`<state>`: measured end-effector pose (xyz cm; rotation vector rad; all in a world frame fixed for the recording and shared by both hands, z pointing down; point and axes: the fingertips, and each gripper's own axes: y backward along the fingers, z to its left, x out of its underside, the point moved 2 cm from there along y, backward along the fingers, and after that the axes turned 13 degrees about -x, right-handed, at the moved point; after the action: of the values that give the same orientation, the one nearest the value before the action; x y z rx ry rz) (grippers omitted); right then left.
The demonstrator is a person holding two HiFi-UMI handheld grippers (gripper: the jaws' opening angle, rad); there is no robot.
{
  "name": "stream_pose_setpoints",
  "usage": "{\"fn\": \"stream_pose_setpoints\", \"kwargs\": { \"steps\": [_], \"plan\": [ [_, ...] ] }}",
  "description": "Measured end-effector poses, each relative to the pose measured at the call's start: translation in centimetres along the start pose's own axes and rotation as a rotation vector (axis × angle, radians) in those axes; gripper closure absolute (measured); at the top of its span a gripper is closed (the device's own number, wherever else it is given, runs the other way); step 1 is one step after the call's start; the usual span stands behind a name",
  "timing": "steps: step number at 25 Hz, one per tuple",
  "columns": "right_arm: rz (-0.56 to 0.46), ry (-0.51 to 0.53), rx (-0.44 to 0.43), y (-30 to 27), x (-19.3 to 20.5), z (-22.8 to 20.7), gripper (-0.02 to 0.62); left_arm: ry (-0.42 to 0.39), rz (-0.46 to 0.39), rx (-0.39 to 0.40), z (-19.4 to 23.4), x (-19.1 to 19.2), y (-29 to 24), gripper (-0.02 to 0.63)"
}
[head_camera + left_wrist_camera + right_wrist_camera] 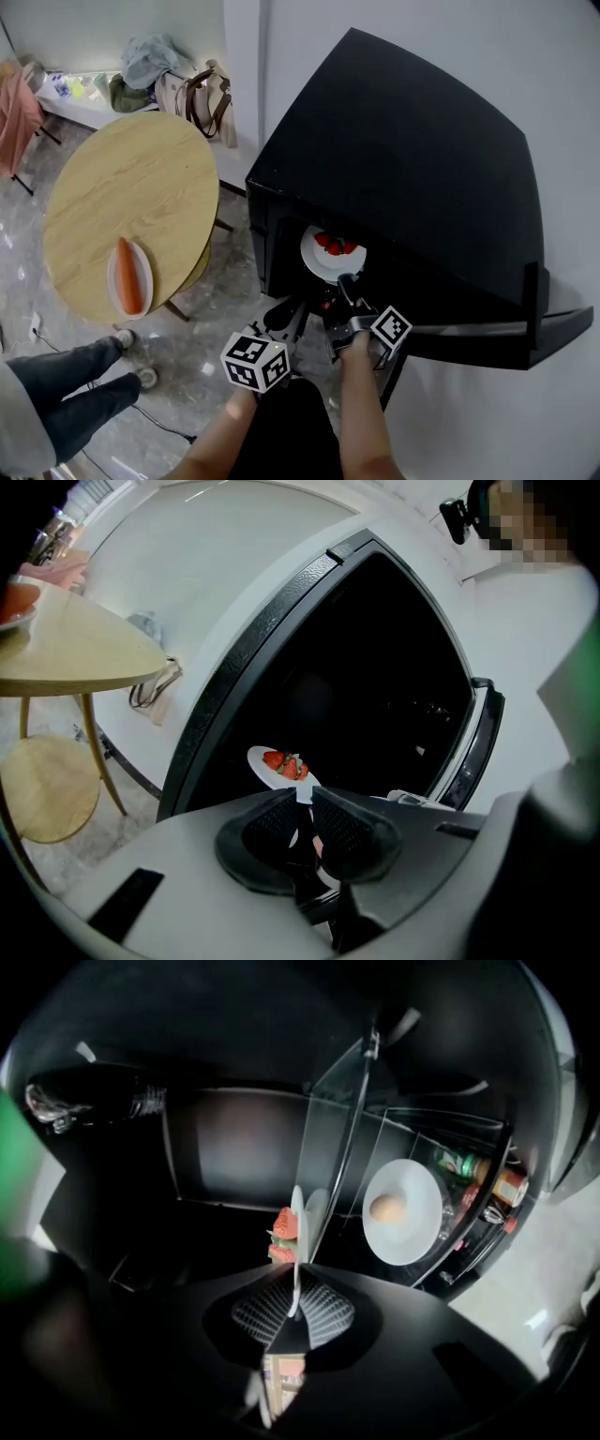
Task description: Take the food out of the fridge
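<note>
Against the white wall, fridge (422, 141): black, door swung open.
Table (131, 187): round, wooden, left of the fridge; carrot plate (112, 281) at its near edge.
Strawberry plate (317, 266): at the fridge's open front, its near rim caught in the right gripper.
Right gripper (347, 281): jaws clamped on that rim, plate edge-on between the pads.
Left gripper (305, 803): just beside the right one, short of the plate; jaws a narrow gap apart, empty.
</note>
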<state>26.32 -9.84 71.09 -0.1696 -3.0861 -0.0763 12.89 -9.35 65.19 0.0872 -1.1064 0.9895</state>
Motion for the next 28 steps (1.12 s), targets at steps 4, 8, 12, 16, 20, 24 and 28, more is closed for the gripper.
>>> {"fn": "stream_pose_setpoints", "kwargs": {
  "steps": [4,8,12,16,20,24,28],
  "plan": [
    [-0.001,-0.006,-0.018,-0.7,-0.1,-0.2,0.577,-0.01,0.006,0.005,-0.1,0.1,0.4,0.549],
    [-0.012,-0.007,-0.029,-1.1,-0.2,-0.4,0.472,-0.015,0.008,-0.002,0.2,-0.1,0.7,0.549],
    [-0.031,0.02,0.005,-1.1,-0.6,-1.5,0.522,-0.024,0.006,-0.007,0.5,-0.3,0.7,0.549],
    [-0.016,0.049,-0.054,-1.7,-0.2,-0.2,0.574,-0.034,0.0,-0.016,0.7,-0.7,0.6,0.549],
    [0.005,0.067,-0.125,-0.7,0.4,1.4,0.575,-0.056,-0.018,-0.012,0.4,-1.2,0.7,0.549],
    [0.027,0.06,-0.117,1.4,1.3,3.2,0.575,-0.067,-0.026,-0.006,-0.5,-2.2,1.7,0.549],
    [0.075,0.038,-0.094,4.8,3.8,7.4,0.575,-0.086,-0.005,-0.004,-2.4,-3.8,5.3,0.549]
  ]
}}
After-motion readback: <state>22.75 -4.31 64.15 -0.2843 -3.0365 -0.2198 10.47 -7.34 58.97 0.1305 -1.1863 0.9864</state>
